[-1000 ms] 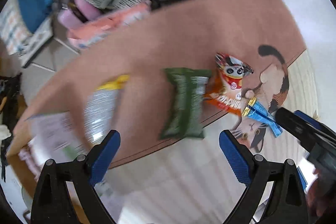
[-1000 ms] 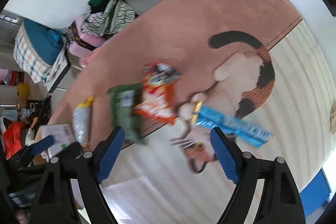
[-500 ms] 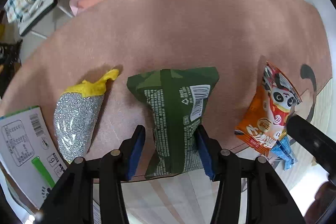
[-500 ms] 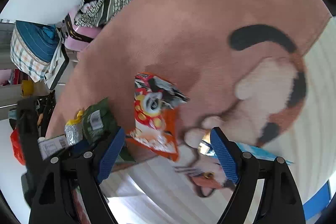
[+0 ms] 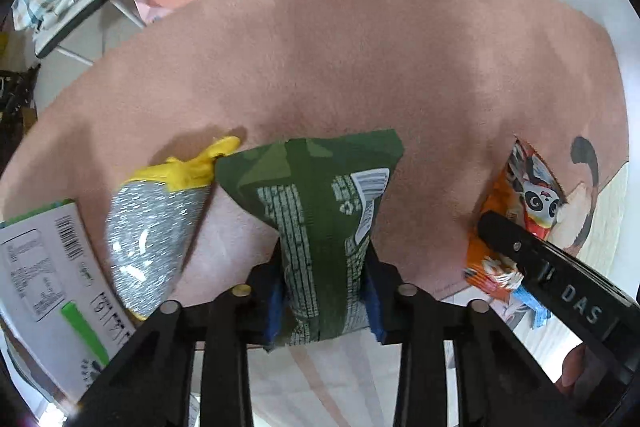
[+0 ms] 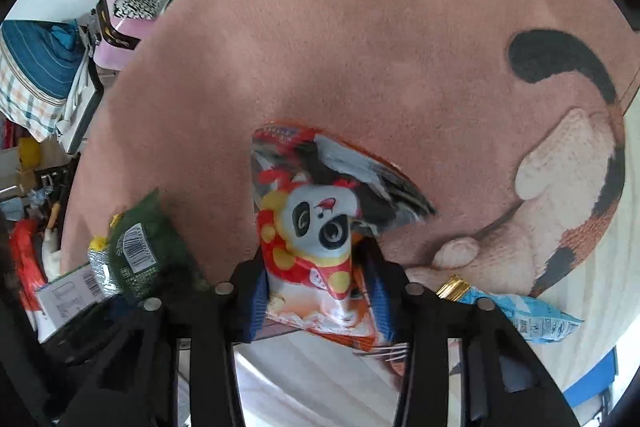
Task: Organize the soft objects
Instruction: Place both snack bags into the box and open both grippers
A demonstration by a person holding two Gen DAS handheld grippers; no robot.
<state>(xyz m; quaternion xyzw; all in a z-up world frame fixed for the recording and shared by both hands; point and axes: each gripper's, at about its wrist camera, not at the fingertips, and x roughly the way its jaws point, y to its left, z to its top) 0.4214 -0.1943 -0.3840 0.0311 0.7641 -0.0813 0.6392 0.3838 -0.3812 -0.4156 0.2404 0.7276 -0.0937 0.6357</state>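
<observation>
Left wrist view: our left gripper (image 5: 325, 297) has its jaws closed tight on the near end of the green packet (image 5: 320, 223), which lies on the pink rug (image 5: 360, 59). Just left sits a silver packet (image 5: 152, 239) with a yellow tip, then a white box (image 5: 44, 287) at the near left edge.

Right wrist view: our right gripper (image 6: 318, 301) is clamped on the near end of the orange panda packet (image 6: 316, 227), also on the rug; a blue packet (image 6: 520, 311) lies near right, untouched.

We judge the sorting barely begun: two packets are gripped but nothing looks placed yet, and the silver and blue ones remain
</observation>
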